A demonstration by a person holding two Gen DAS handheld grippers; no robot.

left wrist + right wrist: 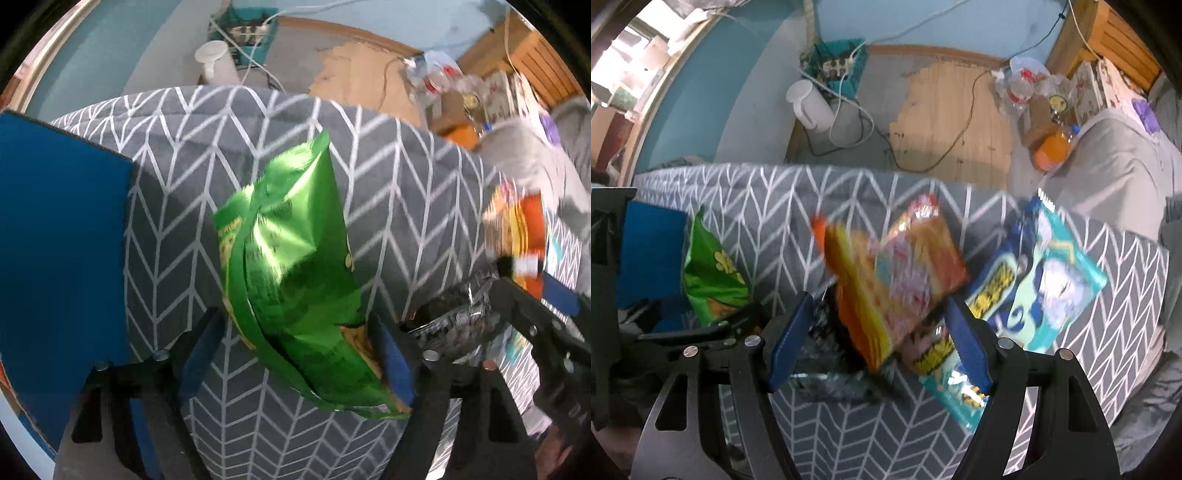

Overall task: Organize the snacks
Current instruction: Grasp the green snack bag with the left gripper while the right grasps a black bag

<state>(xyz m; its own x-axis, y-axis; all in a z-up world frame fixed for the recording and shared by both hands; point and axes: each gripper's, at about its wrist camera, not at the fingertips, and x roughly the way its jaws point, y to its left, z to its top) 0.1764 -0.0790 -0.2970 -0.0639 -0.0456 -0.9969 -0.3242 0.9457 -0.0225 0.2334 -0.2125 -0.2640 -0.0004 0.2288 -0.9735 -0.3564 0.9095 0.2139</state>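
In the left wrist view, the left hand-held gripper (295, 354) has a green snack bag (291, 266) between its two blue pads; the bag hangs lifted above the grey chevron-patterned cover (388, 177), its lower end against the right pad, while a gap shows beside the left pad, so whether the jaws truly pinch it cannot be told for certain; they stand fairly wide. A blue box (59, 229) stands to the left of the green bag; to the bag's right lies a dark foil packet (454, 317), and beyond that an orange packet (524, 240), blurred, above the other black tool.

In the right wrist view, the right hand-held gripper (879, 328) stands wide with an orange-and-yellow snack packet (897, 273) between its pads; the packet is blurred, so it is probably in motion, and a firm grip cannot be confirmed. Left of this packet the green bag (713, 280) shows beside the blue box (650, 254); just under it lies the dark packet (831, 365); to its right two blue-and-teal packets (1045, 273) lie flat on the cover (775, 206).

Judging by this, the sorting seems to be midway; two packets are in hand, none visibly stowed in the box, and at least three wait on the cover.
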